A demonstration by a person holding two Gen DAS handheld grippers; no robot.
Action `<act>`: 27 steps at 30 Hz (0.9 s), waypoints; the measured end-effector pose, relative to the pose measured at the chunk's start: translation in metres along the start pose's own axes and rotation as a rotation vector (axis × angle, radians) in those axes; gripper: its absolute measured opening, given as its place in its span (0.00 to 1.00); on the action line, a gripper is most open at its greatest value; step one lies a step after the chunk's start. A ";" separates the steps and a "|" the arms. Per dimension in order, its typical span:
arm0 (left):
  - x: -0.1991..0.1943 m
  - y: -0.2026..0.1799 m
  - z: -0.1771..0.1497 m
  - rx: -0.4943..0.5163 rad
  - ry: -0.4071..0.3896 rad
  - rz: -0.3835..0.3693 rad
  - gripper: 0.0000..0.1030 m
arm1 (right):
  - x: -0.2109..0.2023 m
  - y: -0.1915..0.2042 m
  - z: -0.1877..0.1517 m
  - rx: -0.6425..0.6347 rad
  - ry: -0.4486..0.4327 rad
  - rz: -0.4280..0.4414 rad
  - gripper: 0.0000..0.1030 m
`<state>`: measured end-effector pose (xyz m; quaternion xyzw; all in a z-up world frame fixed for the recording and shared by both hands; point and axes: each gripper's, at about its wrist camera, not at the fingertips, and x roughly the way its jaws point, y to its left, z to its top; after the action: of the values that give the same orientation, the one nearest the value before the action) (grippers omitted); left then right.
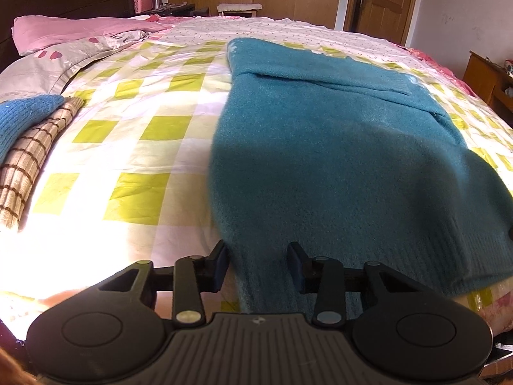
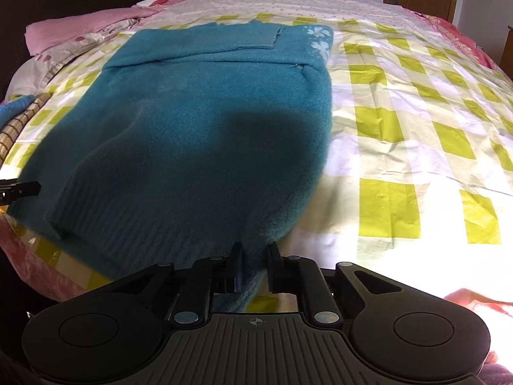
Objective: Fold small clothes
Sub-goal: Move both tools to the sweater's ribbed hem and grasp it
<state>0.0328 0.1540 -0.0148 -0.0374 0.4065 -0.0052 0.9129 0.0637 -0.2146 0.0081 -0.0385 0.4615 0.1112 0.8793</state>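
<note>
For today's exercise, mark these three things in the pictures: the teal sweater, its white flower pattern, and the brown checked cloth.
teal sweater (image 2: 198,112): right wrist view, middle of its body.
white flower pattern (image 2: 319,40): right wrist view, far right corner.
brown checked cloth (image 1: 29,160): left wrist view, its middle, left edge.

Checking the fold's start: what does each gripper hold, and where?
Right gripper pinches the teal sweater at its near hem corner. Left gripper straddles the opposite hem corner, jaws not visibly clamped.
</note>
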 end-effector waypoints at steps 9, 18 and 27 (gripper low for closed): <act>0.003 0.006 -0.002 -0.035 0.036 -0.028 0.40 | 0.001 -0.017 -0.007 0.075 0.028 0.018 0.11; 0.009 0.000 -0.002 -0.021 0.035 -0.041 0.53 | 0.003 -0.030 -0.011 0.180 0.030 0.107 0.23; 0.006 0.007 0.001 -0.083 0.023 -0.065 0.22 | 0.005 -0.034 -0.017 0.231 0.009 0.152 0.17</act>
<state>0.0373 0.1604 -0.0189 -0.0884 0.4156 -0.0186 0.9051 0.0606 -0.2500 -0.0070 0.0974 0.4769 0.1233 0.8648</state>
